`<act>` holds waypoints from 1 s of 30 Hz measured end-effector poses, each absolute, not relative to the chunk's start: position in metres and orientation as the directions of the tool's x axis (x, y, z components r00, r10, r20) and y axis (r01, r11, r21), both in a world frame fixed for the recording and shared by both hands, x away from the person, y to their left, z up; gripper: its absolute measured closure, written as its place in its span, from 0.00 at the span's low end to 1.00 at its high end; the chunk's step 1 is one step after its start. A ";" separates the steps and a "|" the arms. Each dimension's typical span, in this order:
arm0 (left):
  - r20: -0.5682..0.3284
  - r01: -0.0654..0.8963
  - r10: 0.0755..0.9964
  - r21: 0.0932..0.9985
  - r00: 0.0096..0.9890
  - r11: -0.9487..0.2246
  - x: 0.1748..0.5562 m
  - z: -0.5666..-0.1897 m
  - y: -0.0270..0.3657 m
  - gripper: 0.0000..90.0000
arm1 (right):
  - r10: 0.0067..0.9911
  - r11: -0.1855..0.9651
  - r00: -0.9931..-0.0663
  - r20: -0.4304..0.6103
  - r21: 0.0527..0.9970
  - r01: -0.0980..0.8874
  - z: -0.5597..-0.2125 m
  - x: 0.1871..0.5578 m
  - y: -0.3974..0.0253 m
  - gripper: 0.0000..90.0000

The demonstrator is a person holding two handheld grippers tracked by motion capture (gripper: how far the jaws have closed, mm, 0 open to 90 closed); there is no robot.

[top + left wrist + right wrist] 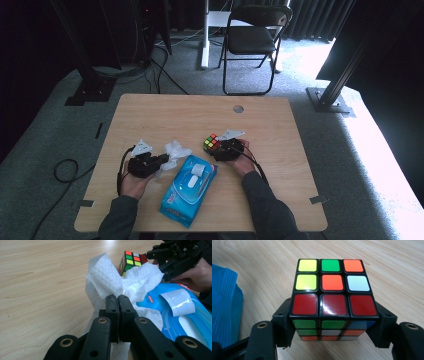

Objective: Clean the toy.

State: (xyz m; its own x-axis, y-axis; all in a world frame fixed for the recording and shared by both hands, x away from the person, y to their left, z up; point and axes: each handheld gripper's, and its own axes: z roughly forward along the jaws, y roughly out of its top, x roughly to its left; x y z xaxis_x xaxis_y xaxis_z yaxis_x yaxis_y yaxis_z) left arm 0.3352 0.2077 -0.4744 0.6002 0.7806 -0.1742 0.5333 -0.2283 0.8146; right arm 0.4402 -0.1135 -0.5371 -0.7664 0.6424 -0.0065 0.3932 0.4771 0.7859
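Left gripper (117, 298) jaws clamped on the wet wipe (112, 277) beside the blue pack (185, 322), right gripper (334, 322) jaws gripping the cube (332, 297) just above the table (165, 115), so we keep both grips firm while wiping each face.

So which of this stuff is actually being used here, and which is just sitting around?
In use:
- white wipe, pinched in the left gripper
- puzzle cube, clamped between the jaws of the right gripper
- blue wipes pack, flap peeled open

Just lying about:
- folding chair behind the table
- cables on the floor
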 end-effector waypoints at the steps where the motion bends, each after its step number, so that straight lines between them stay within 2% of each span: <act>1: -0.176 0.534 0.780 0.815 0.600 -0.226 0.336 -0.474 0.208 0.98 | 0.642 0.476 -0.766 -0.005 0.786 0.394 -0.537 0.440 -0.114 0.37; 30: -0.164 0.508 0.772 0.830 0.615 -0.228 0.361 -0.469 0.201 0.98 | 0.594 0.510 -0.803 -0.042 0.792 0.336 -0.525 0.436 -0.106 0.38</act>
State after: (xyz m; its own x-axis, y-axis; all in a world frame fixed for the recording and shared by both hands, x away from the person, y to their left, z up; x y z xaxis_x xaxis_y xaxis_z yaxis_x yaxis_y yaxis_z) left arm 0.3606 0.2013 -0.4686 0.6147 0.7715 -0.1640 0.5081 -0.2283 0.8305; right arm 0.4356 -0.1058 -0.5254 -0.8031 0.5944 -0.0421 0.3359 0.5101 0.7918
